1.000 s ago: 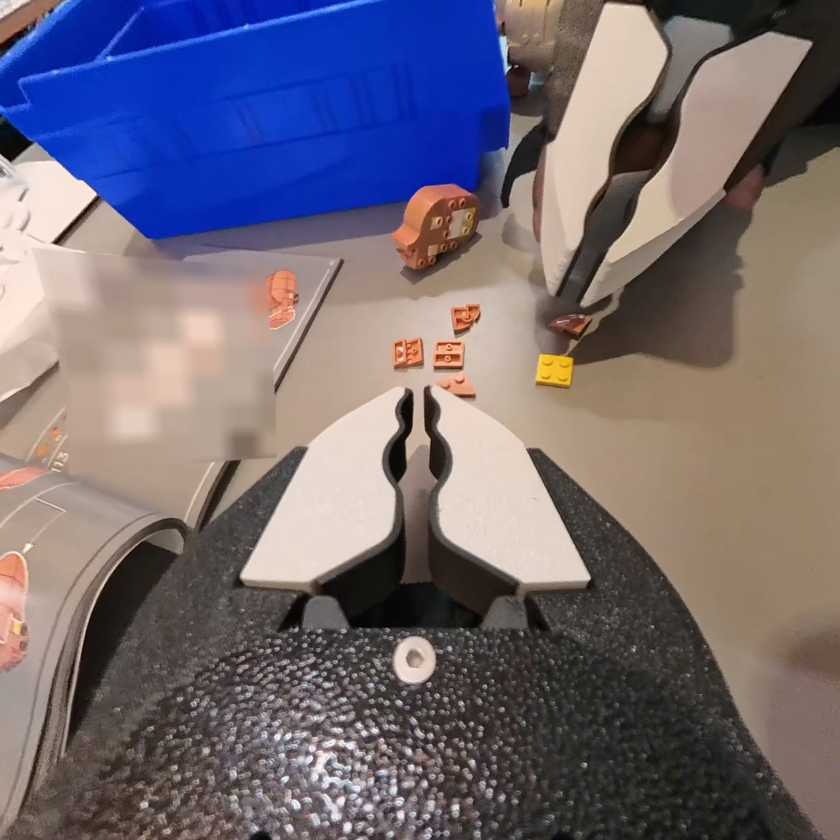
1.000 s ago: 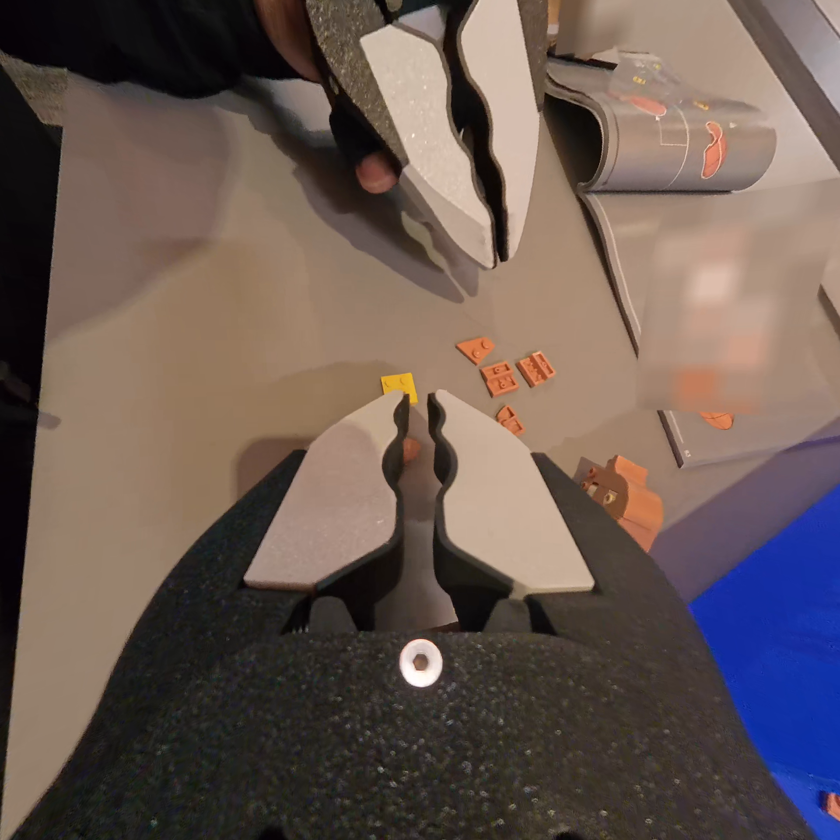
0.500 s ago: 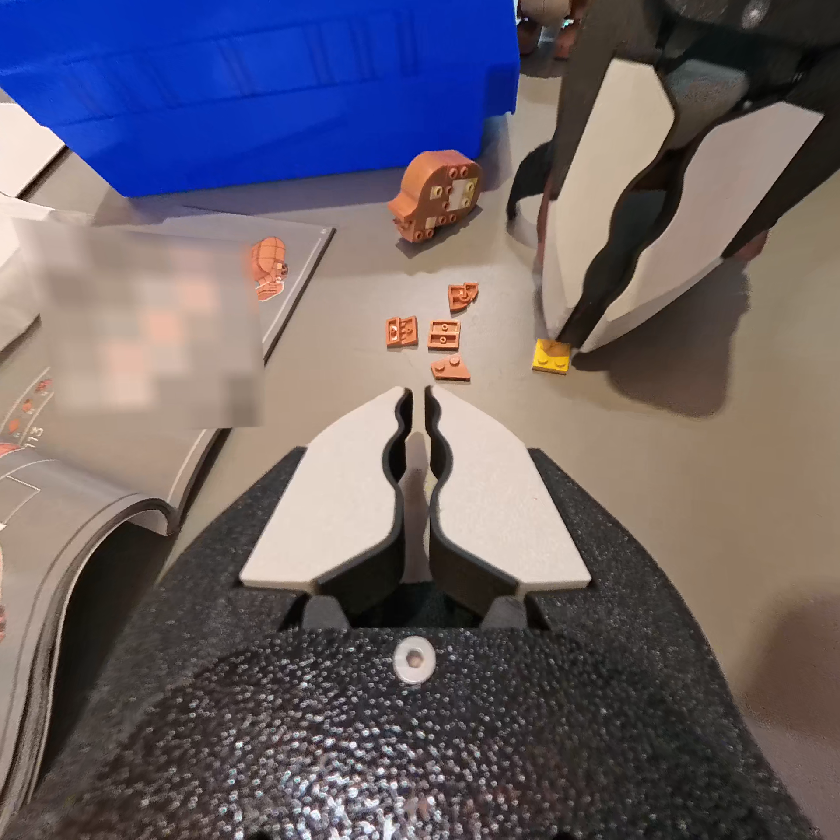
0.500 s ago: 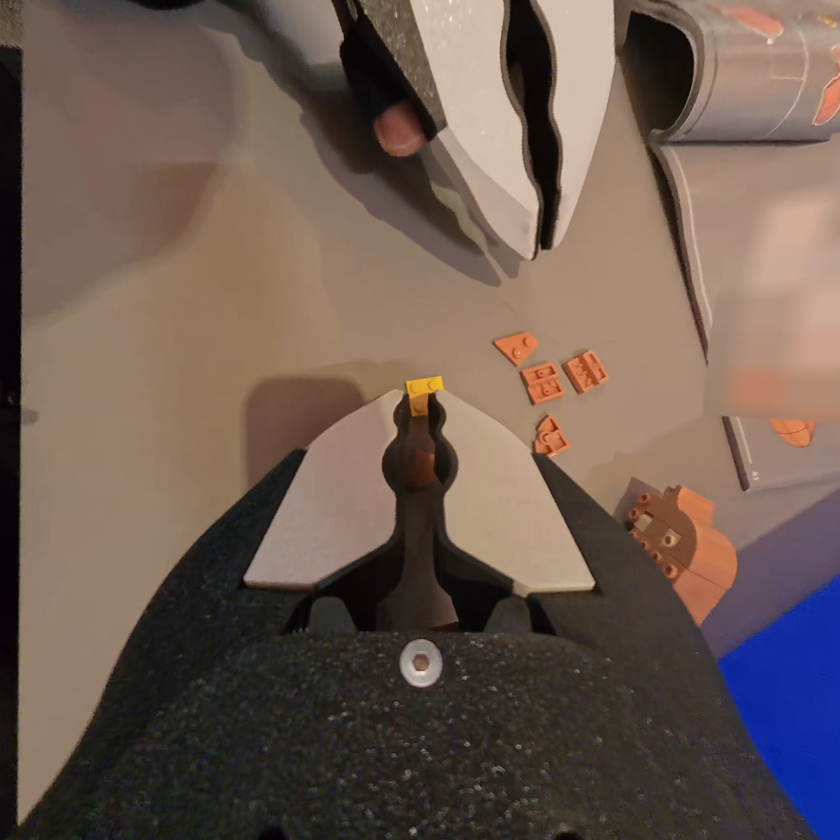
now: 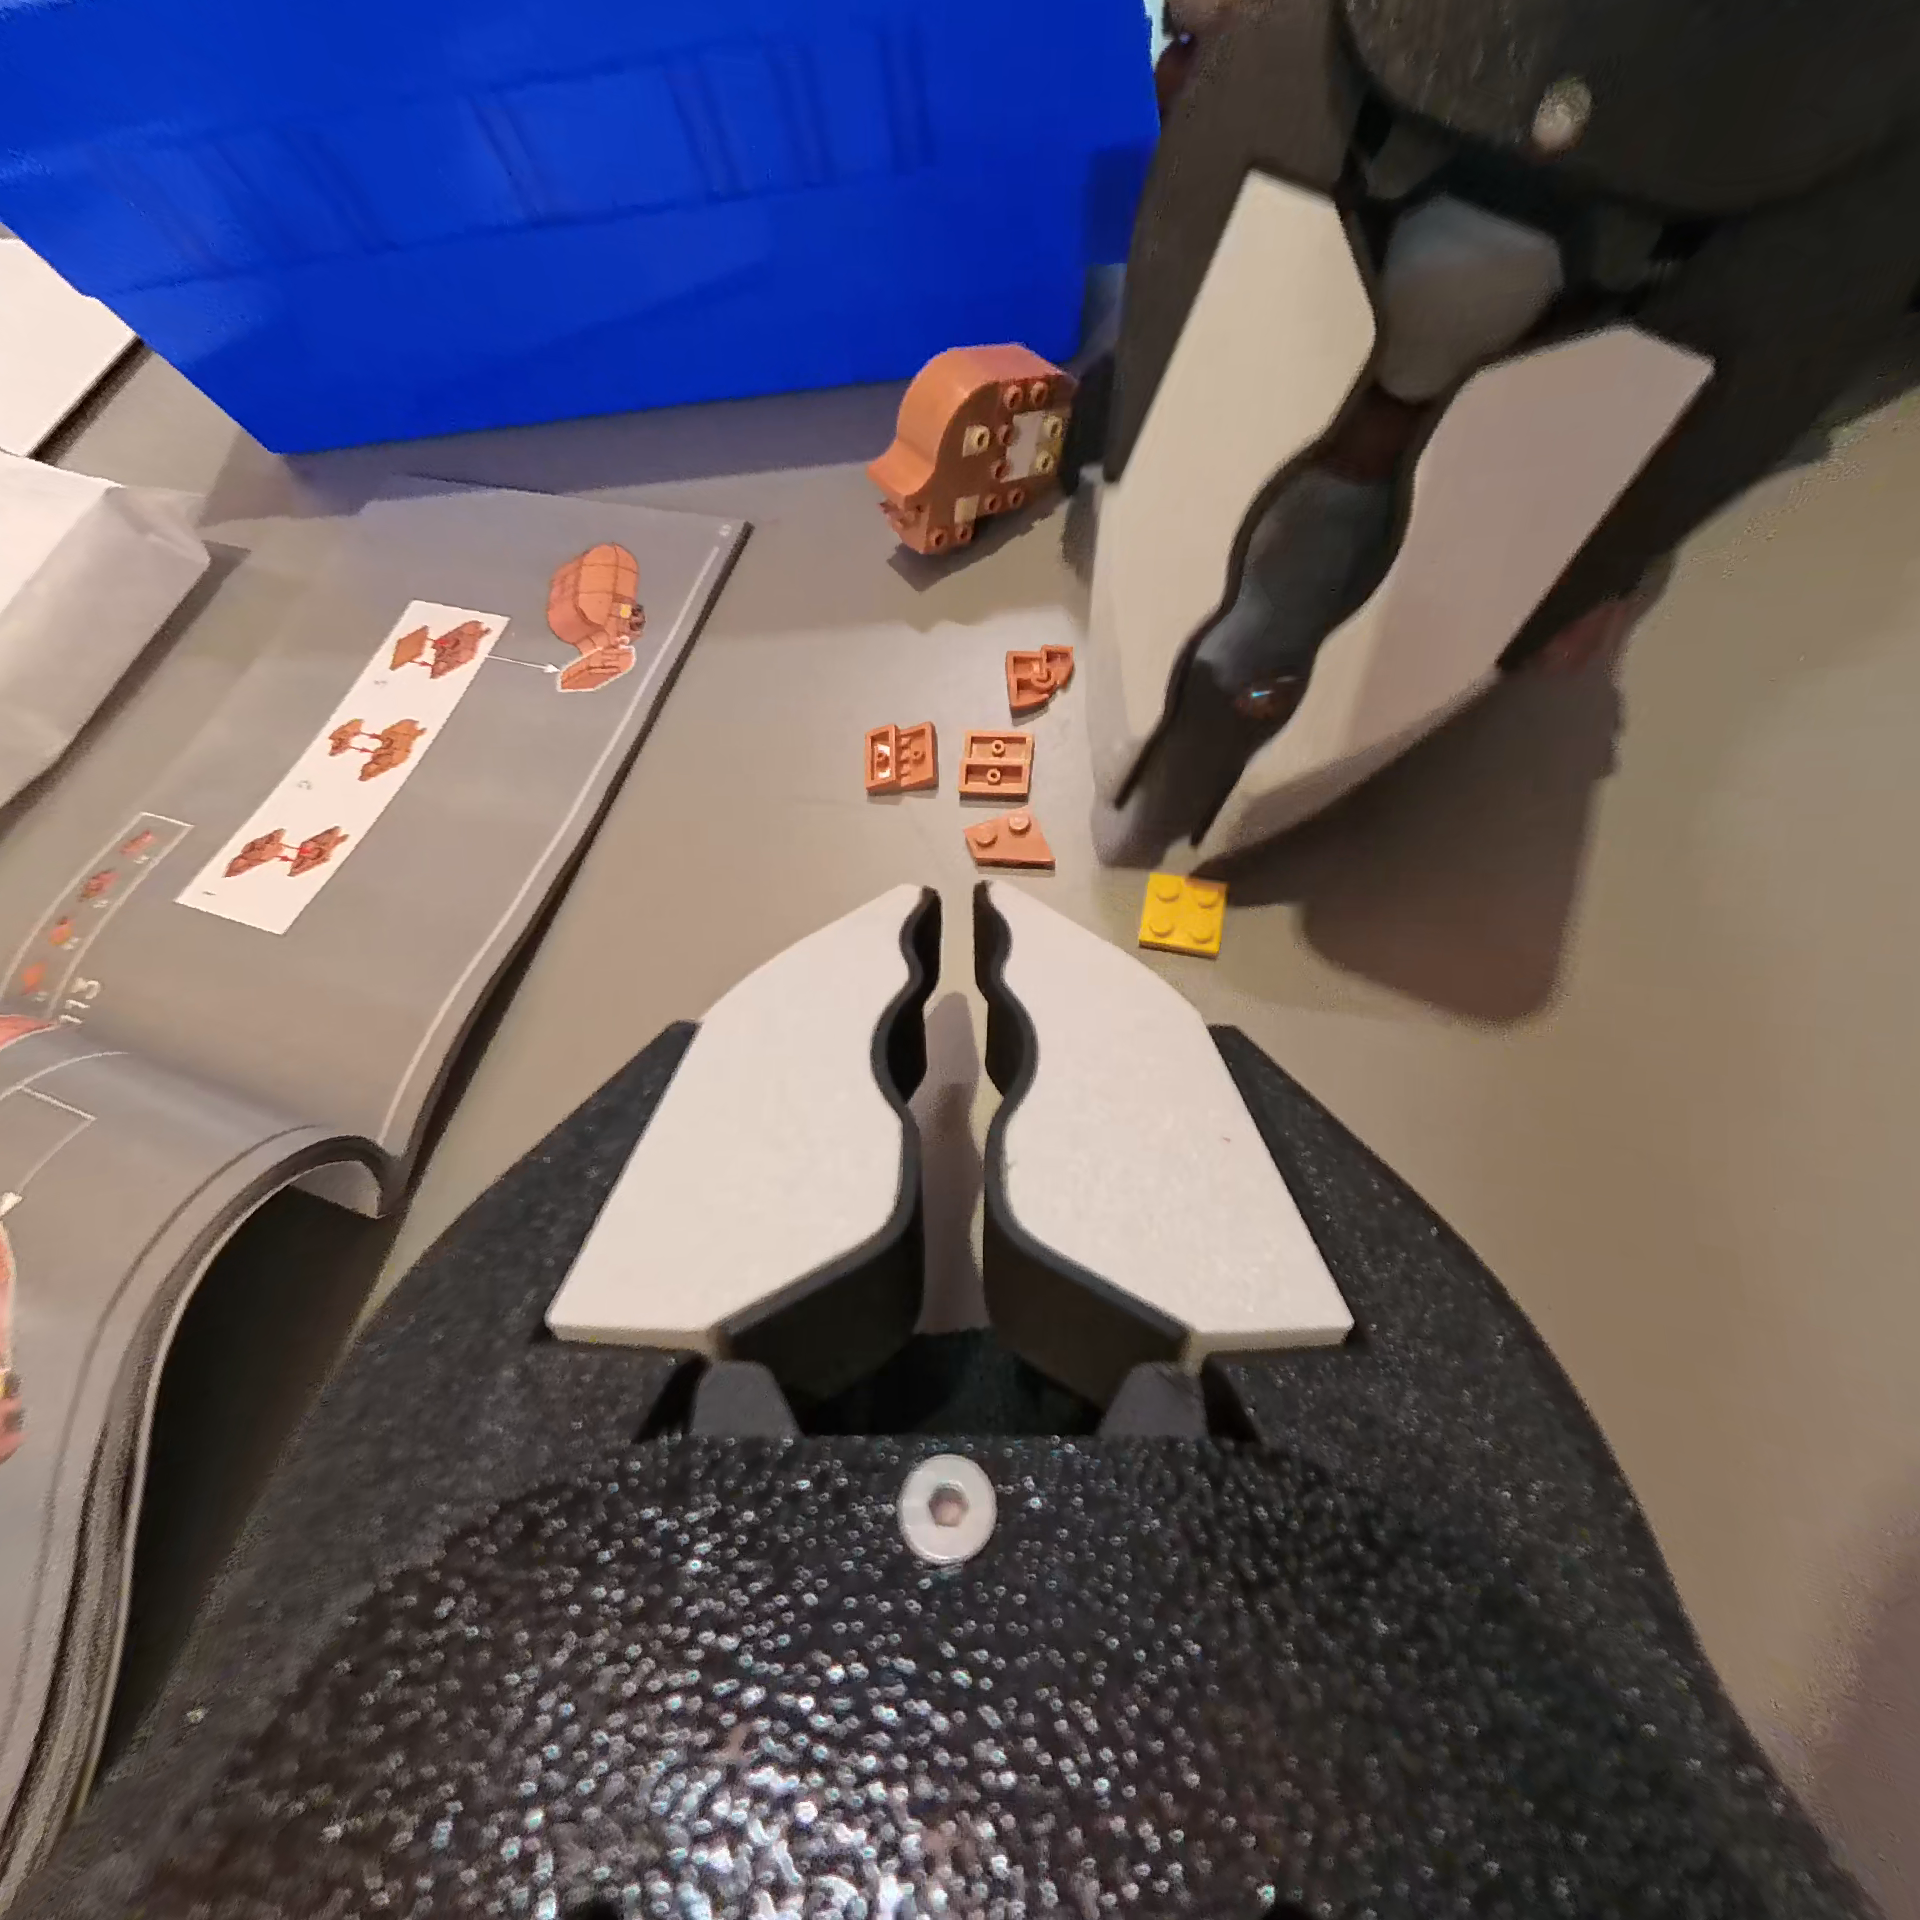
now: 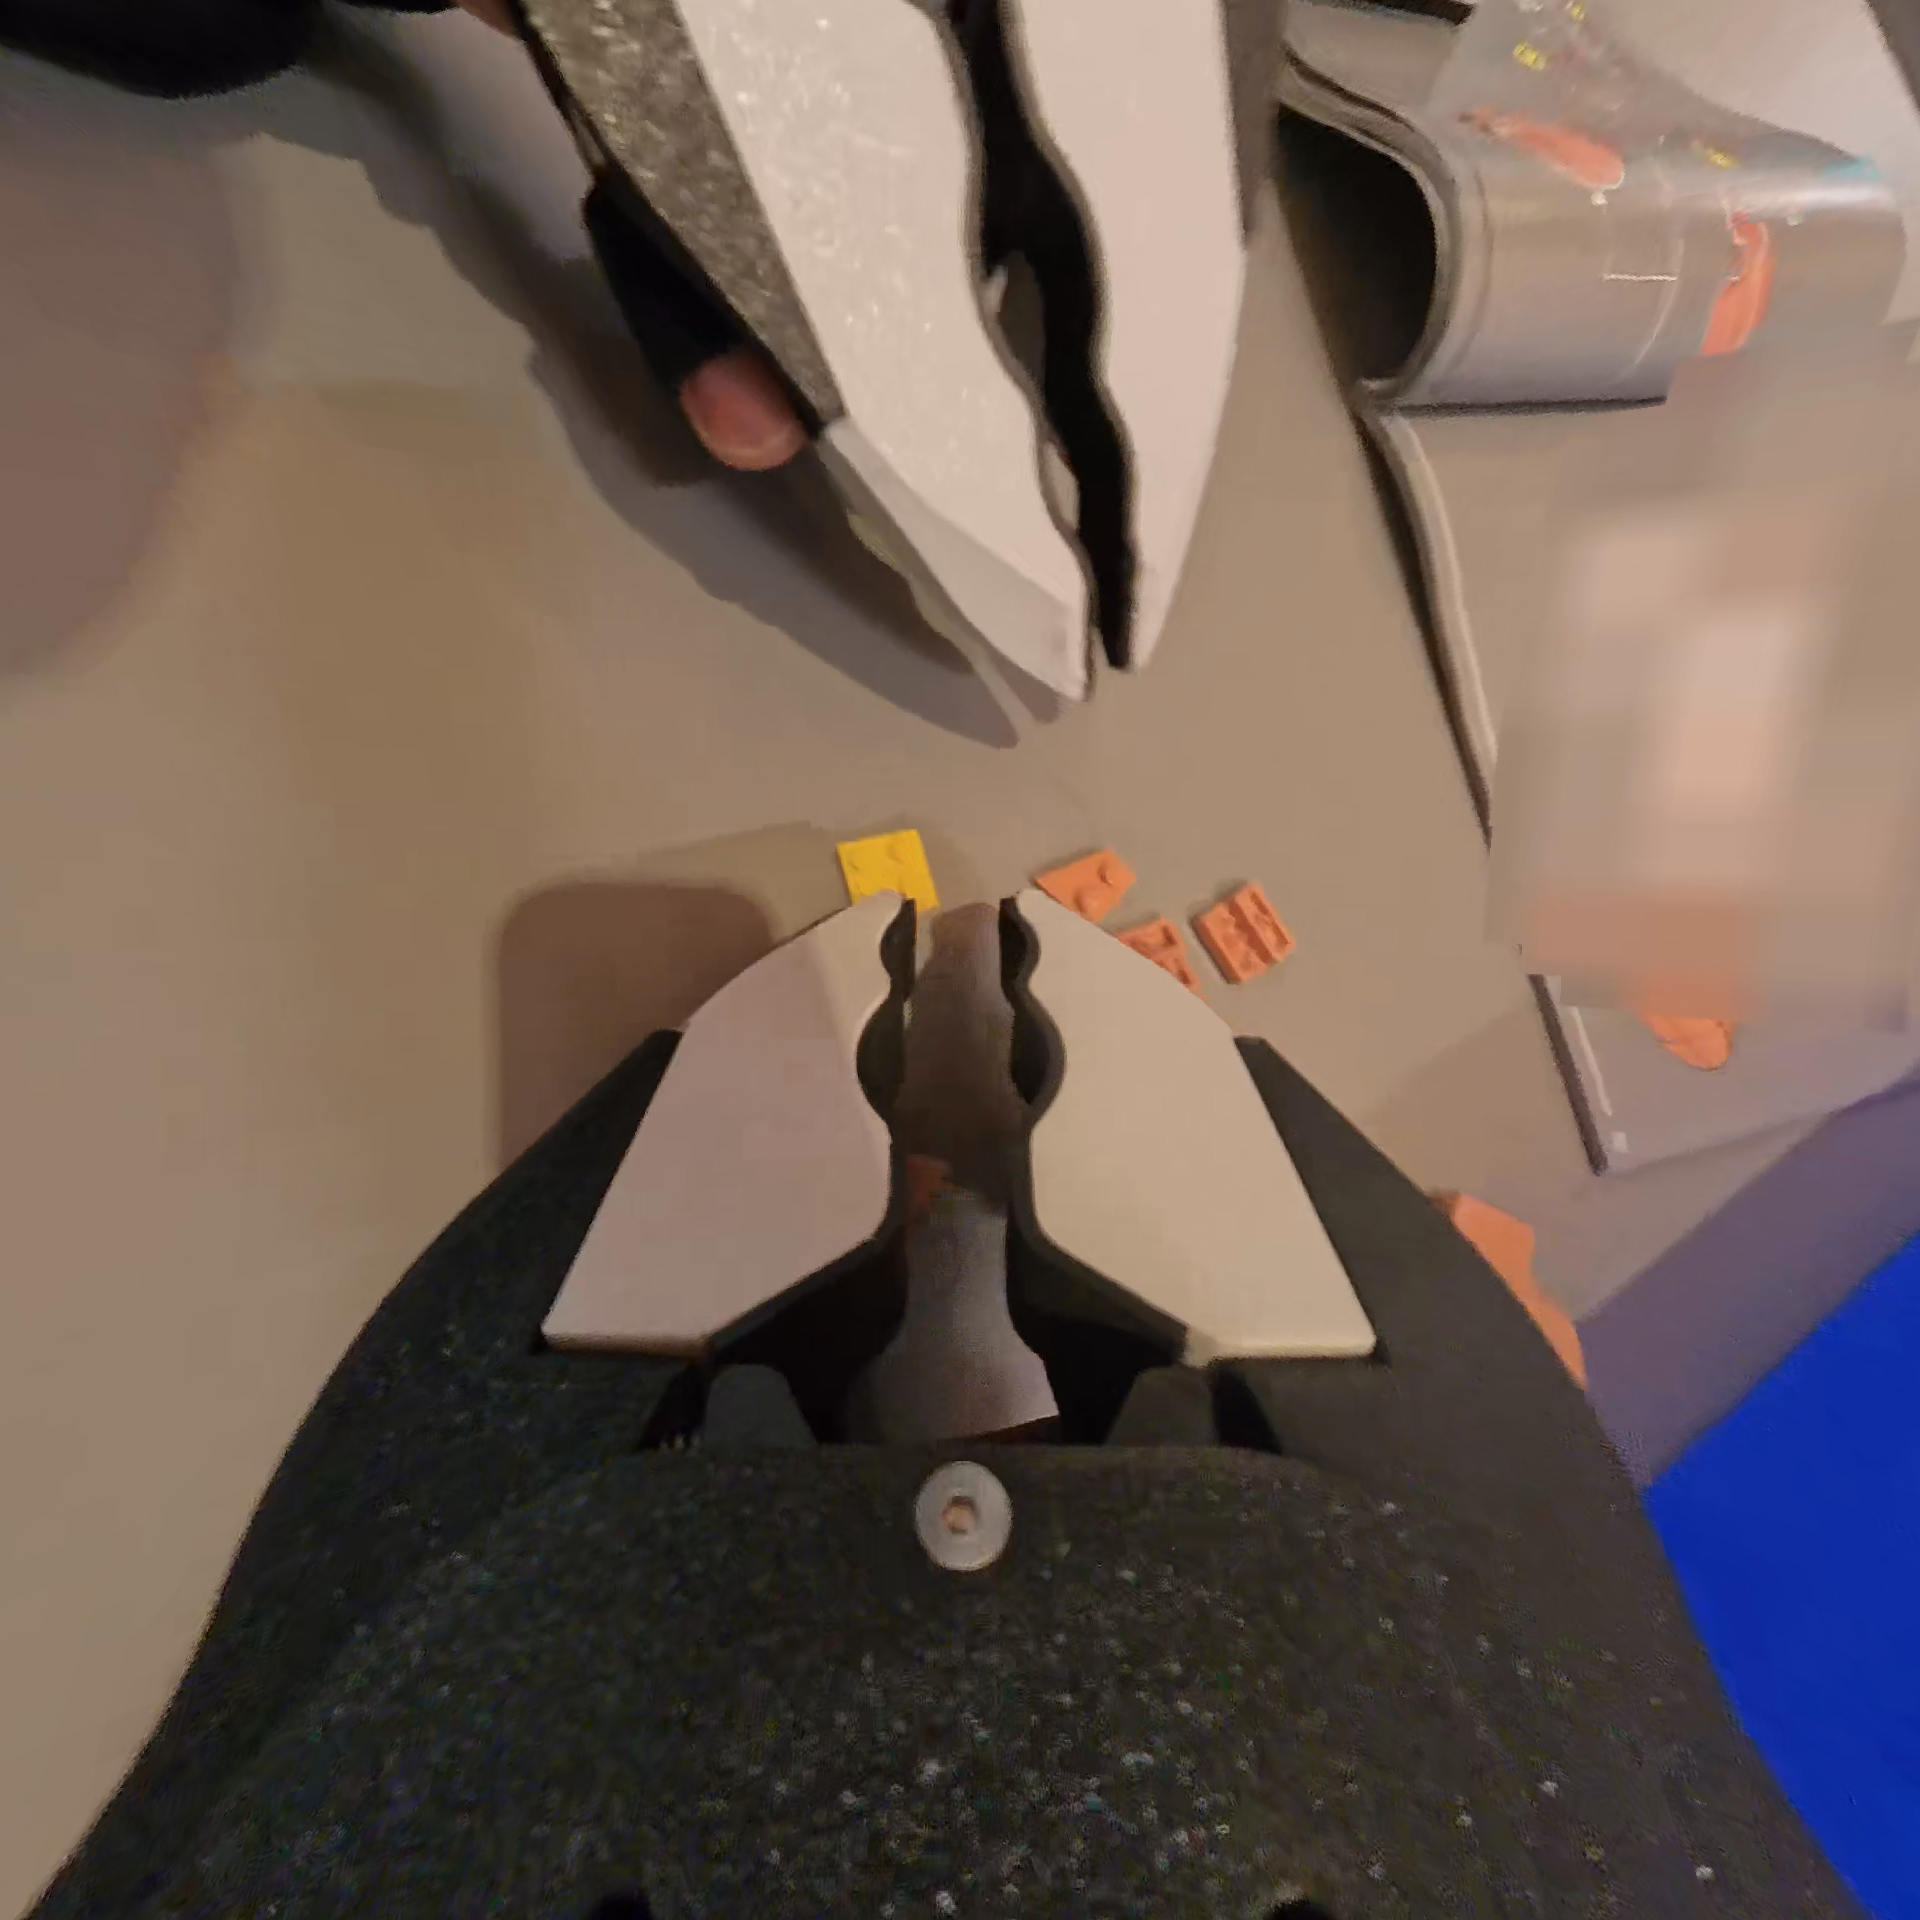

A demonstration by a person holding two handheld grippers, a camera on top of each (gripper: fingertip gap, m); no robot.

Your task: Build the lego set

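While the right claw stands apart over the bench, tips just beside the yellow plate, a small brown piece between its fingers may tumble loose; the left claw is nearly together, empty.

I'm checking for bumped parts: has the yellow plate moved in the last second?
Yes. The yellow plate slid toward the left-wrist camera: formerly beyond the orange wedge plate, now nearer than it.

Grey matte tabletop fills both views. Warm overhead light, soft dark shadows. Blue plastic bin at far edge. Open grey booklet lying left. No walls, windows visible.
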